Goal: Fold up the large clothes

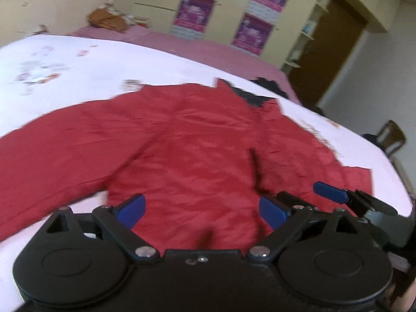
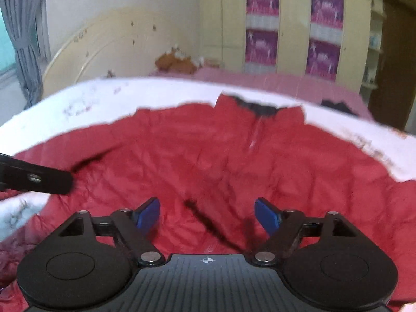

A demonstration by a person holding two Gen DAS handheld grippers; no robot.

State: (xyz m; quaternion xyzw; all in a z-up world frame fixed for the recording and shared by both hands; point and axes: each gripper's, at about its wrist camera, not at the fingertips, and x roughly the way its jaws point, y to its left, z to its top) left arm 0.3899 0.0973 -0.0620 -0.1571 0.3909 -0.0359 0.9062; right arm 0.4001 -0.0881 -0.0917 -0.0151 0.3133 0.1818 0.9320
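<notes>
A red padded jacket (image 1: 187, 140) lies spread front-up on the white bed cover (image 1: 78, 67), with its black-lined collar (image 1: 249, 96) toward the far side. One sleeve (image 1: 44, 145) stretches off to the left. My left gripper (image 1: 202, 212) hovers open over the jacket's near hem, with only cloth showing under its blue pads. To its right one blue finger (image 1: 330, 192) of the other gripper shows over the hem's right corner. In the right wrist view my right gripper (image 2: 208, 215) stands open above the jacket (image 2: 221, 156), close to the dark zipper line (image 2: 205, 218). Nothing is gripped.
The bed has a pink sheet (image 2: 273, 83) beyond the white cover (image 2: 91, 104) and a curved cream headboard (image 2: 104, 44) with a brown soft toy (image 2: 174, 62). A dark garment (image 2: 335, 105) lies at the far right. A wardrobe with pink posters (image 2: 262, 23), a brown door (image 1: 332, 52) and a chair (image 1: 392, 137) stand around.
</notes>
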